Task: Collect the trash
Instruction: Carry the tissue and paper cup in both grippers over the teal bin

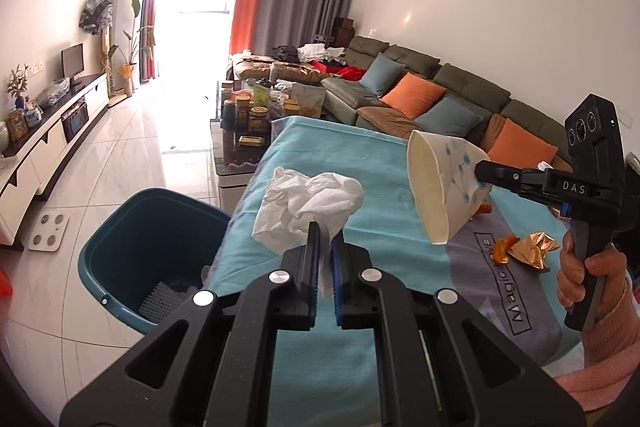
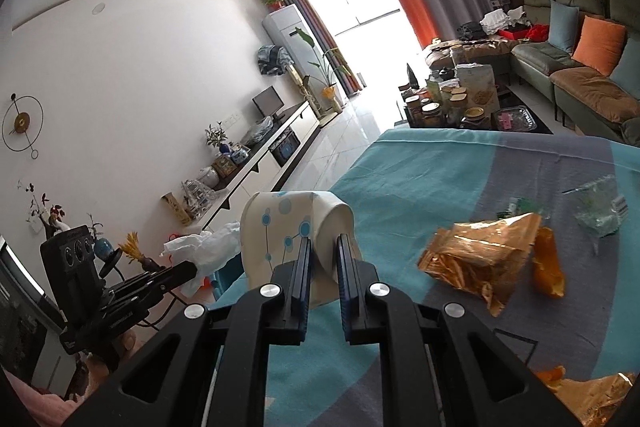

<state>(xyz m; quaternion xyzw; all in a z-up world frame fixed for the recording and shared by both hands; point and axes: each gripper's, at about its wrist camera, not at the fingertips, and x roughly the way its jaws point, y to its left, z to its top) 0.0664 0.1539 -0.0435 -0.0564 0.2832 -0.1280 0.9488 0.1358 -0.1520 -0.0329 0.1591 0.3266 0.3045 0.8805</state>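
Mid-carry: left claw (image 1: 325, 239) grips a crumpled tissue (image 1: 308, 203), right claw (image 2: 324, 251) a paper cup (image 2: 296, 239); next, over the bin (image 1: 132, 247) by the desk's (image 1: 360, 155) left edge, release.

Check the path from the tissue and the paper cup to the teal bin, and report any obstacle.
Nothing visible blocks it. The tissue in the left hand-held gripper hangs near the bin, whose mouth is open; the cup comes behind.

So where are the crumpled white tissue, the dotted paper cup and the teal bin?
crumpled white tissue (image 1: 308, 207), left wrist view, its middle folds
dotted paper cup (image 2: 276, 231), right wrist view, its side wall
teal bin (image 1: 120, 247), left wrist view, its inner wall
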